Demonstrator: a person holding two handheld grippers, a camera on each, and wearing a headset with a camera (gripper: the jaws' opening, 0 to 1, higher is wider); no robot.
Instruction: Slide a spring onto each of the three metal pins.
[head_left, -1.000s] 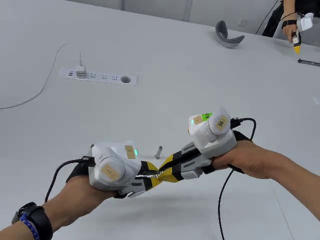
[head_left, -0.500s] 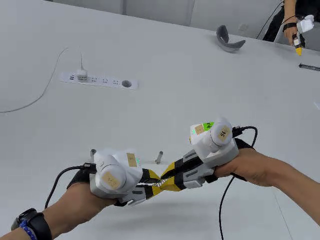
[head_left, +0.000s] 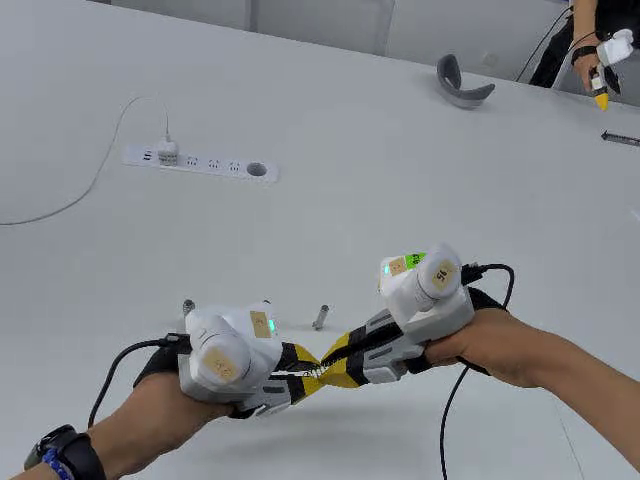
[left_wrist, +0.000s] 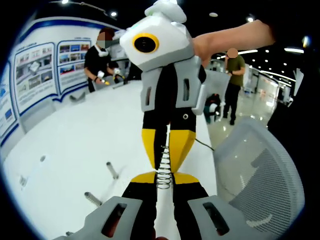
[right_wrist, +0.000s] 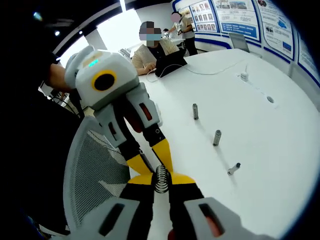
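A thin coil spring (left_wrist: 163, 167) is held above the desk, pinched at one end by the left gripper (left_wrist: 163, 184) and at the other by the right gripper (right_wrist: 161, 187). Near the desk's front edge, two sprung pins (right_wrist: 195, 111) (right_wrist: 217, 137) and one bare pin (right_wrist: 233, 169) are set in a row.

Head view sits high behind both hands, looking down across the white table (head_left: 350, 200). Left gripper view faces the right gripper (left_wrist: 166, 161) nose-to-nose, and right gripper view faces the left gripper (right_wrist: 150, 164), super close. All three share the spring (head_left: 308, 371).
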